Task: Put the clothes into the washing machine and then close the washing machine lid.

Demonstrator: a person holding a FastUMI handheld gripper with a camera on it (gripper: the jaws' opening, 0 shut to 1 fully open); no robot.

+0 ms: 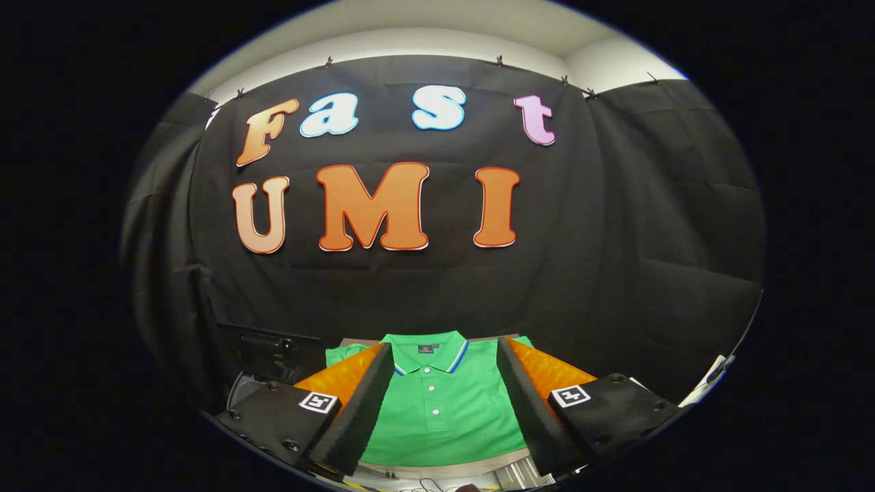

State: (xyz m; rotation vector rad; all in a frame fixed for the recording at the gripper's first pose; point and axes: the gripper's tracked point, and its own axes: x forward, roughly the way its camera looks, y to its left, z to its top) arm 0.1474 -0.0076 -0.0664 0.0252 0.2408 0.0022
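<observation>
Just ahead, green polo shirt (444, 410) between open gripper (444, 362) fingers

Hand-held gripper (444, 403): 2 long wedge-shaped fingers w/ ribbed, textured faces, spread wide apart. Each sits on a dark block mount w/ round screws & a small square black-and-white marker tag near the finger base.

Black cloth wall (649, 225) w/ clips; white wall (424, 27) above.
</observation>
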